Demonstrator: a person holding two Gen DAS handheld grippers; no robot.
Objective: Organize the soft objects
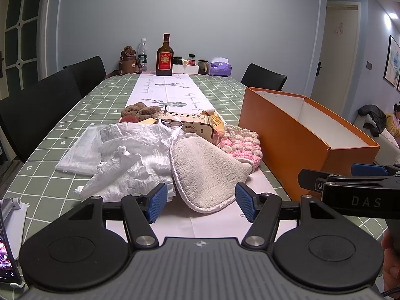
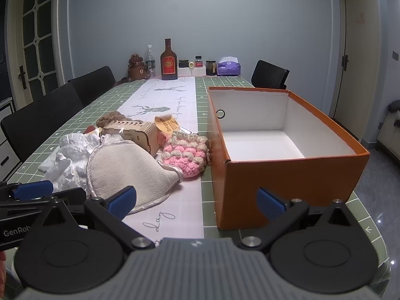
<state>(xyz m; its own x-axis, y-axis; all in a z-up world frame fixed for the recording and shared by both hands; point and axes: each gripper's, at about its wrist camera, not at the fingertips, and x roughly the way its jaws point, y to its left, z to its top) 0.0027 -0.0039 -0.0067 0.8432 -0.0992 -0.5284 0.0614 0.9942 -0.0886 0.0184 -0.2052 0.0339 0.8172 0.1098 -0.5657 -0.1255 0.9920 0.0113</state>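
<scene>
- Left gripper (image 1: 200, 203) sits lowest in its frame, jaws wide apart, holding nothing; grey mitt (image 1: 205, 172) lies right between and just beyond its pads.
- Mitt's long axis runs from lower centre up toward right of frame, cuff end pointing at the pink crochet piece (image 1: 241, 146).
- Right gripper (image 2: 197, 201) also spread open and empty, aimed at the orange box (image 2: 287, 182); mitt is off to its lower left.
- Judgement: left is nearer the mitt; box on the table (image 1: 62, 130) is empty.
</scene>
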